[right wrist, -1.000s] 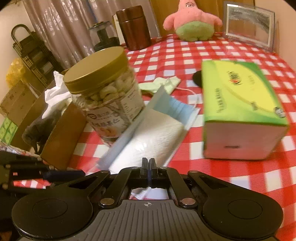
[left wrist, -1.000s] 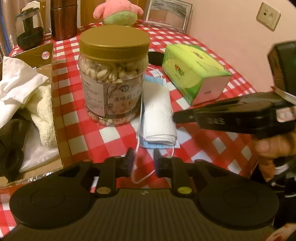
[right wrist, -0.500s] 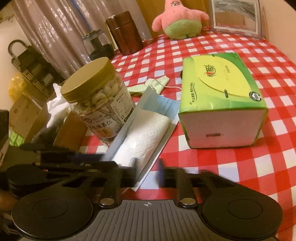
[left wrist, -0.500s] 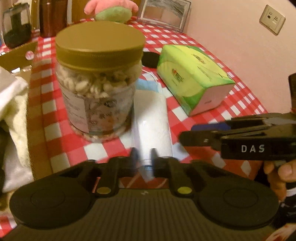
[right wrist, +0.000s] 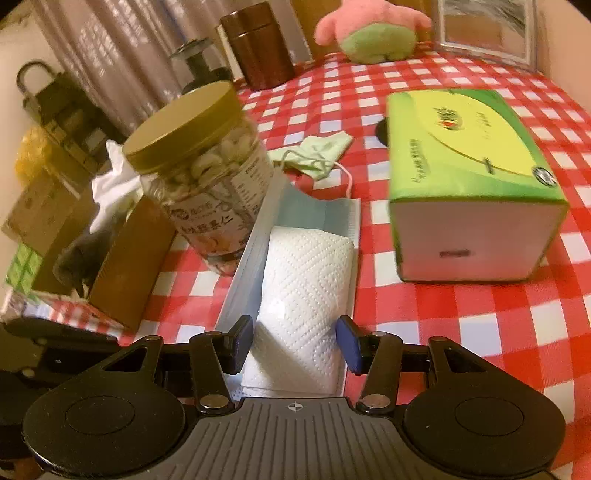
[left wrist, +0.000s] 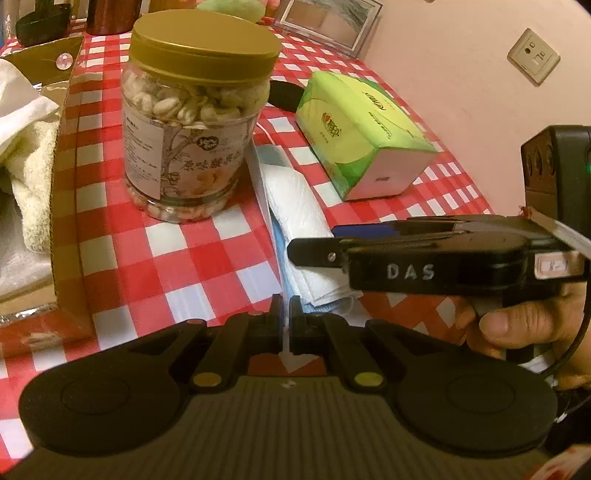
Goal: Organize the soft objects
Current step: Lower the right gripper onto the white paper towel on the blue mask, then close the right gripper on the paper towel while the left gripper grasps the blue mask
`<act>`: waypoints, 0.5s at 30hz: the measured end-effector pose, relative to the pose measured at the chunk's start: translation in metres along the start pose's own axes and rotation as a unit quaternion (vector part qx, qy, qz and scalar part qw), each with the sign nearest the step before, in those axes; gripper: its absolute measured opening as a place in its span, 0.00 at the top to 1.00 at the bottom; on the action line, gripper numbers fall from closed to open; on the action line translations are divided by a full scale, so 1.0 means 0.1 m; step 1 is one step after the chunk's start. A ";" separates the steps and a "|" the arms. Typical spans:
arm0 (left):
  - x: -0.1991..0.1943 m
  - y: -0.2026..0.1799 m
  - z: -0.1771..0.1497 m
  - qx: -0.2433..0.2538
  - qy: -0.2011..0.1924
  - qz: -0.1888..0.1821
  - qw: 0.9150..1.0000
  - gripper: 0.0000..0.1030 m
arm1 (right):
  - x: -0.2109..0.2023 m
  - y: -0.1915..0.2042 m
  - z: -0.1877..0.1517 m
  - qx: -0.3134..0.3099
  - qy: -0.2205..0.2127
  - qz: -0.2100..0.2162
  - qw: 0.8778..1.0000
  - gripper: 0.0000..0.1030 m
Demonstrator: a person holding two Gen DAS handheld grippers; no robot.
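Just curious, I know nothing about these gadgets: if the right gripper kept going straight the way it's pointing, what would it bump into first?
Most likely the folded white paper towel, which lies on the blue face mask between the right gripper's open jaws.

I was looking at a home: a bench (right wrist: 461,314) under red-checked cloth, a pink plush toy (right wrist: 369,33) and framed picture (right wrist: 487,29) far beyond my right hand-held gripper (right wrist: 295,343), curtains (right wrist: 110,48) off its left.

Black tongs (right wrist: 294,341), blue pad, "DAS" marking.
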State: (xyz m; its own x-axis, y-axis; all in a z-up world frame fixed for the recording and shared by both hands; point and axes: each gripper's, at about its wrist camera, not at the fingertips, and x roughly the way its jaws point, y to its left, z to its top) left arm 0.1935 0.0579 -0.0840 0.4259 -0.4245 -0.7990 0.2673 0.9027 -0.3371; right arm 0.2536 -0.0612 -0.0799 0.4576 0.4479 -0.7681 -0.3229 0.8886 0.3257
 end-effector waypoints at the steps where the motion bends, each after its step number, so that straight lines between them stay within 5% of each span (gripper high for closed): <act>1: 0.00 0.01 0.01 0.001 -0.001 0.001 1.000 0.99 | 0.02 0.03 0.01 -0.009 0.003 -0.008 1.000 0.51; 5: 0.02 -0.03 0.02 0.018 -0.001 0.010 1.000 0.99 | 0.08 0.14 -0.01 -0.049 0.007 -0.034 0.998 0.52; 10: 0.07 -0.04 0.03 0.025 0.007 0.018 0.999 0.95 | 0.04 0.10 -0.03 -0.059 0.002 -0.039 0.997 0.76; 15: 0.12 -0.07 0.10 0.025 0.005 0.030 0.999 0.73 | -0.18 0.03 -0.03 -0.056 -0.021 -0.040 0.997 0.81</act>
State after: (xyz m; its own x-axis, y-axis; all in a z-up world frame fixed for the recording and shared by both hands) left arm 0.2051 0.0455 -0.0861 0.4346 -0.3681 -0.8220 0.2847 0.9220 -0.2624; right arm 0.2417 -0.0668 -0.0663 0.5191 0.3812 -0.7650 -0.3728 0.9064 0.1986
